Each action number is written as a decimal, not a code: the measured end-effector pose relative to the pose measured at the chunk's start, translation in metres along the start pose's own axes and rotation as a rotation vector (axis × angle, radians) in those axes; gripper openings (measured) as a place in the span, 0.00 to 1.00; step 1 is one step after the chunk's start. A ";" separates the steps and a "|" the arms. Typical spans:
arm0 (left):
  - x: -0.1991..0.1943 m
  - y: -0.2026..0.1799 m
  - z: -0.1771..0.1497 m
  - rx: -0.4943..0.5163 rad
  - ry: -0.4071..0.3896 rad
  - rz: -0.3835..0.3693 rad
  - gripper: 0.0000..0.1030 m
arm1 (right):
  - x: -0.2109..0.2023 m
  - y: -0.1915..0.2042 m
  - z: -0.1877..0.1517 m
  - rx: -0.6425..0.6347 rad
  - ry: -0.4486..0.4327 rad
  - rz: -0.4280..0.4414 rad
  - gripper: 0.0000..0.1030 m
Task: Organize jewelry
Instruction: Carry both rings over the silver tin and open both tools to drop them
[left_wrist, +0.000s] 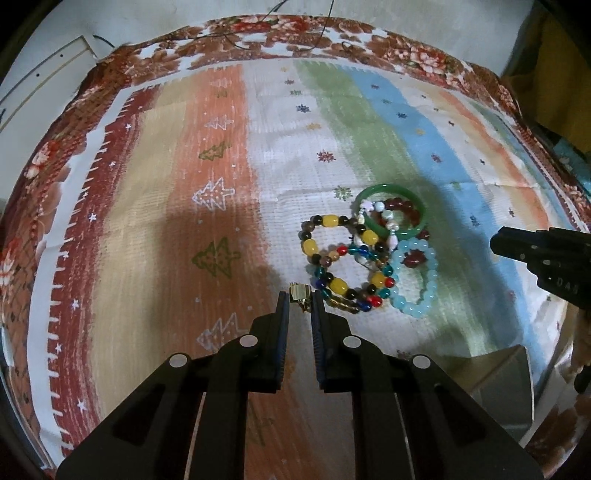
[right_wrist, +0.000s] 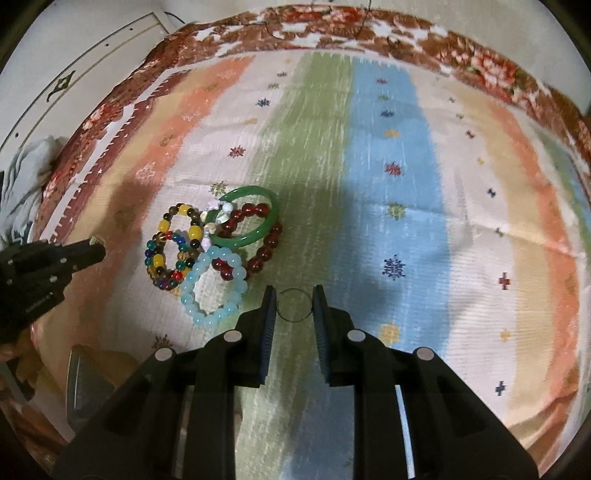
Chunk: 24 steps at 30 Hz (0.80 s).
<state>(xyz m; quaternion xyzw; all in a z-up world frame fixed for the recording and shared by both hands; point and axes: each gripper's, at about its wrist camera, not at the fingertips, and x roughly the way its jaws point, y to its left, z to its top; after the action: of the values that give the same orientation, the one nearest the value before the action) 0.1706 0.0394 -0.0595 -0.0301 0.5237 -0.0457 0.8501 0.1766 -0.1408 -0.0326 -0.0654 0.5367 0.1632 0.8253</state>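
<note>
Your left gripper (left_wrist: 300, 301) pinches a small gold clasp (left_wrist: 298, 294), your right gripper (right_wrist: 294, 301) a thin ring (right_wrist: 293, 304), bracelet pile (right_wrist: 214, 251) ahead-left, open striped cloth (right_wrist: 406, 184) ahead-right.

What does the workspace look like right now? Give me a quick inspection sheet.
Surface: striped cloth with a floral border, creased.
Job's things: green bangle, dark red, pale blue and multicoloured bead bracelets overlapping in one pile.
Clutter: grey box corner at the near edge.
Grippers: left gripper shut on a small gold piece; right gripper shut on a thin wire ring.
Cables: thin dark wire over the far border.
Surroundings: pale wall beyond the cloth.
</note>
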 end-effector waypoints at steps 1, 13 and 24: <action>-0.004 -0.001 -0.001 -0.002 -0.005 -0.010 0.11 | -0.003 0.002 -0.001 -0.006 -0.008 -0.002 0.21; -0.057 -0.021 -0.030 0.000 -0.107 -0.085 0.11 | -0.050 0.029 -0.029 -0.088 -0.102 -0.016 0.21; -0.067 -0.045 -0.058 0.054 -0.128 -0.116 0.11 | -0.078 0.056 -0.055 -0.138 -0.161 0.048 0.21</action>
<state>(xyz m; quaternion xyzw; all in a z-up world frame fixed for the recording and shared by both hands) 0.0864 0.0018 -0.0218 -0.0403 0.4644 -0.1073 0.8782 0.0808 -0.1194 0.0191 -0.0956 0.4575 0.2243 0.8551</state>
